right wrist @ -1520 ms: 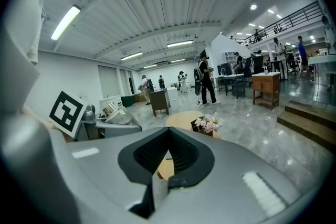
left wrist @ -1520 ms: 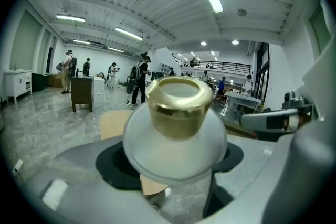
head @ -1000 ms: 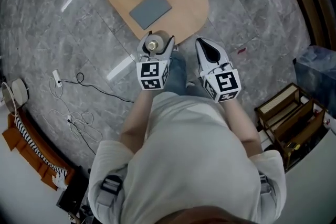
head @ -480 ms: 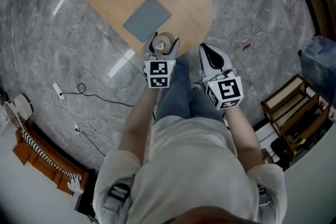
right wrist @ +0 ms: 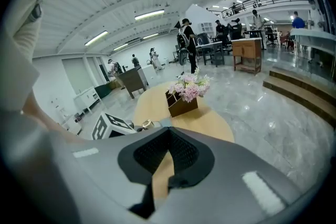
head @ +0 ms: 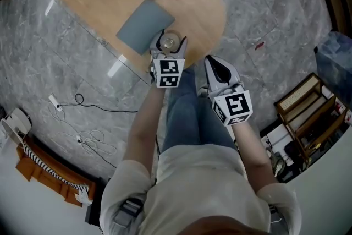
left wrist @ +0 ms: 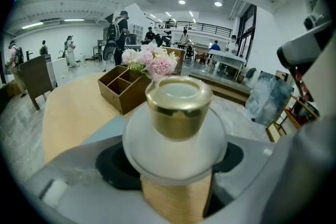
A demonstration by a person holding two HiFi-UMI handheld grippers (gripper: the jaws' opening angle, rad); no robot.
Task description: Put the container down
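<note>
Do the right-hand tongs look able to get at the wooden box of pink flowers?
Probably yes, with a stretch: the right tongs hold nothing, and only open tabletop lies between them and the flower box.

No words, numbers or brand marks can be read anywhere; the marker cube (head: 167, 73) on the left gripper (head: 171, 39) and its twin on the right gripper (head: 211, 58) bear only black-and-white square patterns, no letters

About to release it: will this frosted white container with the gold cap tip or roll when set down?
The frosted white container looks like glass: probably rigid, slippery, breakable. Its broad body under the gold cap suggests it stands steadily; sideways it might roll.
</note>
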